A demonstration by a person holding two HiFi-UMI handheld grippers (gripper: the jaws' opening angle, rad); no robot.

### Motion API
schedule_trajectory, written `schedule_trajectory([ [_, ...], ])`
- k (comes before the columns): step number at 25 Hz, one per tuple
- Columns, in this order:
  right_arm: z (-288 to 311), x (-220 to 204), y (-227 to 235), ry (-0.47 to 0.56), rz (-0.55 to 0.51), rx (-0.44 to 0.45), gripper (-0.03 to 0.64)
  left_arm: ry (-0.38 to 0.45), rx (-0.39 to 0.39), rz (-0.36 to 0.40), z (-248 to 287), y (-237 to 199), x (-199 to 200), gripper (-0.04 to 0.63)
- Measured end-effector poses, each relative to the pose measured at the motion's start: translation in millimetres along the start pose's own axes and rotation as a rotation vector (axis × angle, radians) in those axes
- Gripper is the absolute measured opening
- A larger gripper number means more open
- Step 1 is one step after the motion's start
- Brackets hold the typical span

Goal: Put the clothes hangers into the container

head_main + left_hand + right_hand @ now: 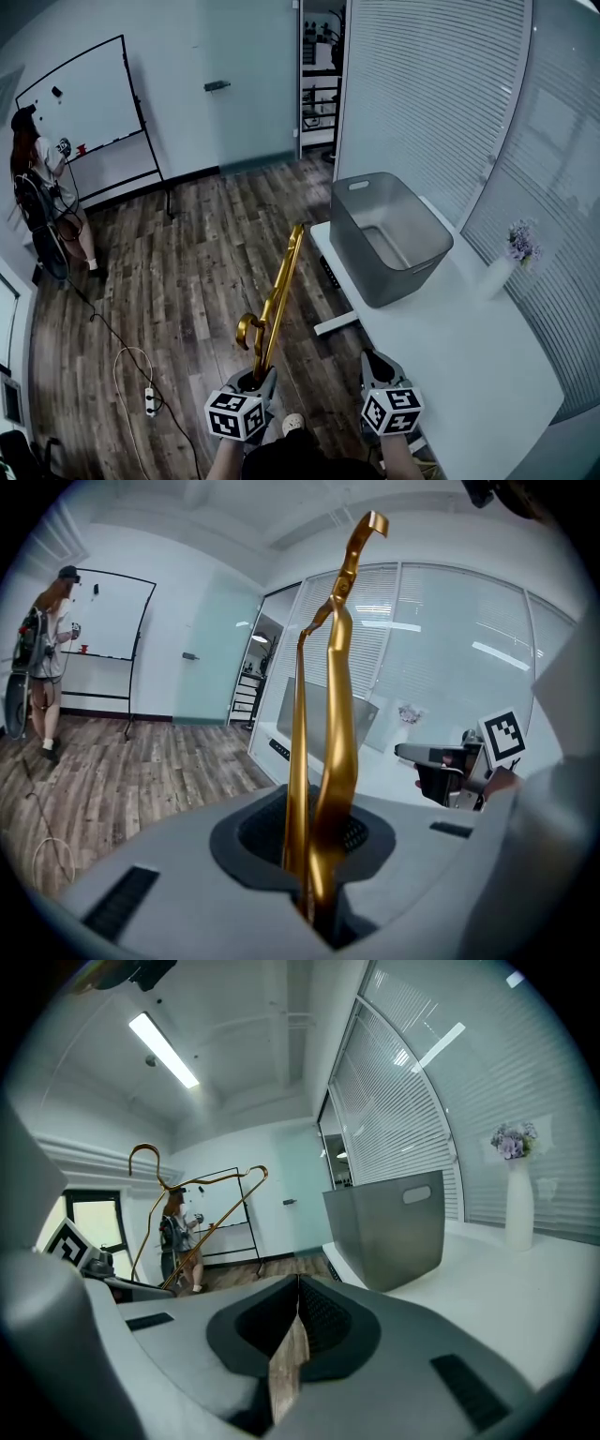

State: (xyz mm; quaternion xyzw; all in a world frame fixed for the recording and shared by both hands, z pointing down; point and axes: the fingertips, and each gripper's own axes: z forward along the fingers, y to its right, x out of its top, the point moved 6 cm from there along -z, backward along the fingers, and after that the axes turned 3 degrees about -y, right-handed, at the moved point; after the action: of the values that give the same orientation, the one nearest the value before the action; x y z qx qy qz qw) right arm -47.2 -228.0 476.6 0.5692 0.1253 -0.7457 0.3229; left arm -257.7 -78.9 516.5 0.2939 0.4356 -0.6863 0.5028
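Over the wooden floor [187, 262], just left of the table [469, 356], I had one gold hanger [277, 295] clamped in the left gripper [255, 380]. In the left gripper view its jaws were nearly together, pinched on the hanger's two gold bars, which ran up side by side out of the slot. The hanger rose away from me with its hook curling back near the jaws, and its far end reached up close to the table's near corner. It was in the air, outside the container [352, 248] and short of it.

I counted one container, a grey tub with a cut-out handle in its end wall. It stood on the white table, at the end farthest from me. One white vase [495, 277] with purple flowers [520, 242] stood to its right, near it but not touching.

My right gripper [377, 361] hung over the table's near edge. Its fingertips met and nothing was between them; only a thin sliver of floor showed through the slot.

Two grippers, one hanger, one tub, one vase was my count. Farther back, one person [37, 187] stood at one whiteboard [80, 98]. One power strip [150, 401] lay on the floor with its cable looped beside it
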Motion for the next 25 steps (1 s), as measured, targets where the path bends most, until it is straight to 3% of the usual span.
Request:
schedule_trajectory([
  [13, 94.2, 41.0, 2.2, 0.036, -0.004, -0.022, 0.026, 0.018, -0.027, 0.028, 59.8, -64.6, 62.2, 0.051],
  [25, 130.3, 33.5, 8.4, -0.007, 0.021, -0.036, 0.026, -0.039, -0.071, 0.012, 94.3, -86.2, 61.9, 0.051],
])
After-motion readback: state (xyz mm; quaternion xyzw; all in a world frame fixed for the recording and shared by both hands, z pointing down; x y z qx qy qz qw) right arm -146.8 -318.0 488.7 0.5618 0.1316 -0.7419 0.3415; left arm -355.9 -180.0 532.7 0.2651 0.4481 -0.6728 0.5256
